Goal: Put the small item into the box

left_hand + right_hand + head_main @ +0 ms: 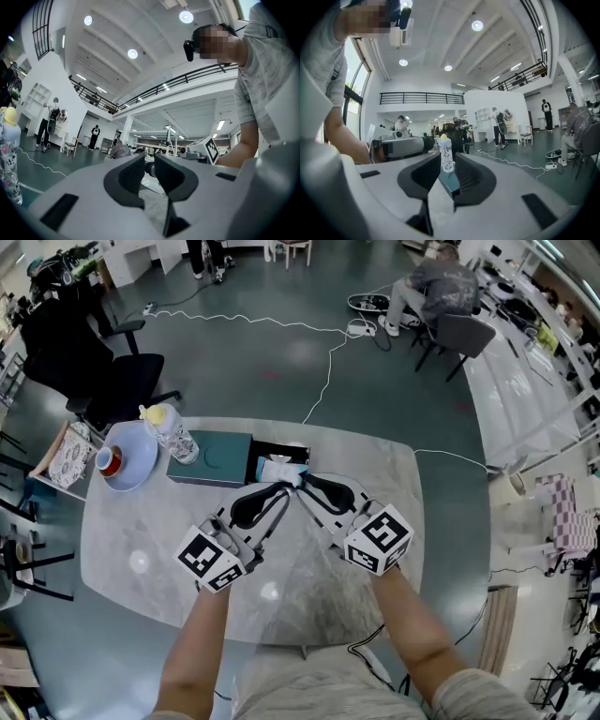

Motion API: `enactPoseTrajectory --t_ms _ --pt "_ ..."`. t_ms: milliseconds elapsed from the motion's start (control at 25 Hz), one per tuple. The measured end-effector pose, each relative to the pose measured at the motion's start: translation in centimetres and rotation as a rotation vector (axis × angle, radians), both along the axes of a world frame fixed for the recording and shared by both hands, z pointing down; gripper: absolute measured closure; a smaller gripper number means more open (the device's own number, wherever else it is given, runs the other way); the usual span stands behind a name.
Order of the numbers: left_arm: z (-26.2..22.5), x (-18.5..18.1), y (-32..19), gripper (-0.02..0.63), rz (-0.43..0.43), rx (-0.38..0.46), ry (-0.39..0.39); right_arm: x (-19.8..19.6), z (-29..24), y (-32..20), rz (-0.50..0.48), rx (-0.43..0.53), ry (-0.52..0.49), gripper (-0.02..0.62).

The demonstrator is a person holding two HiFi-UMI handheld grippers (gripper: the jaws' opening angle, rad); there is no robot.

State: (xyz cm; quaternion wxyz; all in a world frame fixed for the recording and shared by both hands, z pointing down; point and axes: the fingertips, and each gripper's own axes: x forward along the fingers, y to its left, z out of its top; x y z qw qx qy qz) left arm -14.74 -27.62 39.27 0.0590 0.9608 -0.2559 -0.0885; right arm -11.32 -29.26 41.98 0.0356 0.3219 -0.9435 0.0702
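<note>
Roughly mid-table, both grippers converge on the box over the marble table (141,540). Left gripper (289,487) comes in from 7 o'clock and right gripper (304,481) from 5 o'clock, with their tips almost meeting. Left jaws show a narrow slit between the pads and nothing pinched in it. Right jaws stand wider apart and hold nothing. Through their gap the bottle and a corner of the box show further off.

Teal box (208,459) lies flat at 12 o'clock from the tips. Its black compartment (281,448) is open at the 3 o'clock end. Small white item (279,471) sits in that compartment, just beyond the jaw tips. Whether either gripper touches it cannot be made out.

Bottle (174,434), yellow-capped and upright, stands at the box's 9 o'clock end, touching it or just beside it. Blue plate (136,448) lies further toward 9 o'clock with a red cup (111,462) on it. Seated person (441,287) is at 1 o'clock, well apart from the table.
</note>
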Motion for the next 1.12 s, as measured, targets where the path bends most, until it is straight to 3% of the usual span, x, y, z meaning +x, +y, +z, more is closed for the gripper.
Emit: enactPoseTrajectory --t_ms 280,600,1120 --pt "-0.9 1.4 3.3 0.541 0.047 0.024 -0.006 1.4 -0.9 3.7 -0.001 0.018 -0.041 0.539" --pt "-0.4 2.3 6.3 0.559 0.086 -0.017 0.017 2.5 -0.5 7.5 -0.005 -0.015 -0.084 0.563" --pt "4.5 3.5 8.2 0.569 0.090 -0.132 -0.004 3.0 3.7 9.9 -0.010 -0.100 -0.019 0.577"
